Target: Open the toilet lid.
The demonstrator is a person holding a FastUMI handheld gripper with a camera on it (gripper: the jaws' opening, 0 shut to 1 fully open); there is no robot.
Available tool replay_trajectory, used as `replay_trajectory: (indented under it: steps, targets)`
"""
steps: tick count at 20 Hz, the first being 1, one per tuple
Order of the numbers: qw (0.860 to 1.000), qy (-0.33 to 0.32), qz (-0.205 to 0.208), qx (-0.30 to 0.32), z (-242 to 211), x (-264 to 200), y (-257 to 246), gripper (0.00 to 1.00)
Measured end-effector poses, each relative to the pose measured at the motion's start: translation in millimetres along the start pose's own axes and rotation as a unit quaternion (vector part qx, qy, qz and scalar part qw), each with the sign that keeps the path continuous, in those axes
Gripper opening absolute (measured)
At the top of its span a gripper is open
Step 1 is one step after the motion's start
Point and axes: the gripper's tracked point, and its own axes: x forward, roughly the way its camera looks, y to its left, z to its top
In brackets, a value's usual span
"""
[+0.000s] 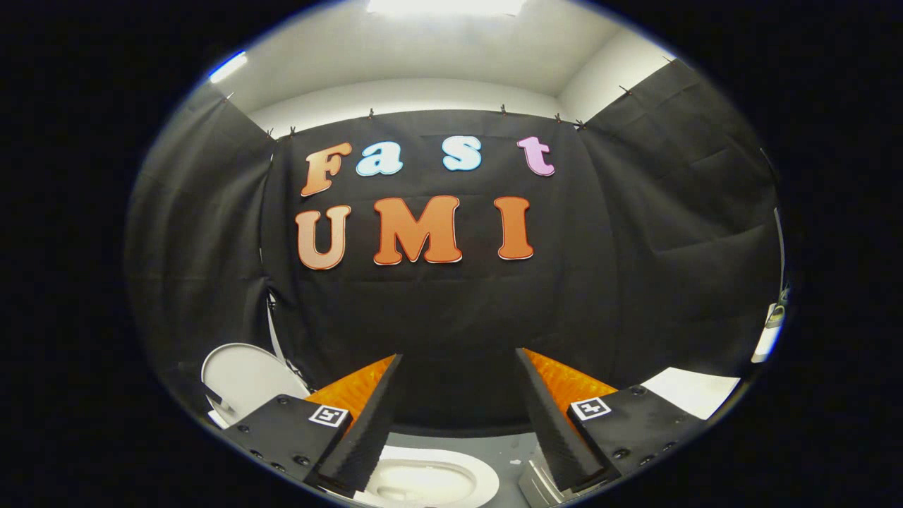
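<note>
Just above the toilet bowl, the gripper hangs with its fingers spread wide, nothing between them. To the left of the bowl, beyond the left finger, the toilet lid appears already tipped upright. If so, the risk is that a careless swing of the gripper could knock it back down. Beyond the bowl lie grey floor, then black cloth walls.

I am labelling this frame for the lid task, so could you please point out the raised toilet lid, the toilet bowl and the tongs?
toilet lid (243,377): gripper view, on its raised white face.
toilet bowl (423,483): gripper view, on the inside of the bowl.
tongs (457,423): gripper view, midway between the open fingertips, which hold nothing.
</note>
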Motion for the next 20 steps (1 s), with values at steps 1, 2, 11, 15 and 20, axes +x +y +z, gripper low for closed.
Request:
replay_trajectory:
  steps: [1,2,11,15,20]
  targets:
    - [1.0,0.001,0.011,-0.001,-7,-4,11,0.99]
    - [1.0,0.004,0.011,-0.001,-15,-7,15,0.99]
    - [0.996,0.038,0.067,-0.046,-66,-20,67,0.97]
    - [0.997,0.017,0.068,-0.034,-55,-26,74,0.97]
    - [0.998,0.018,0.059,-0.027,-60,-27,69,0.97]
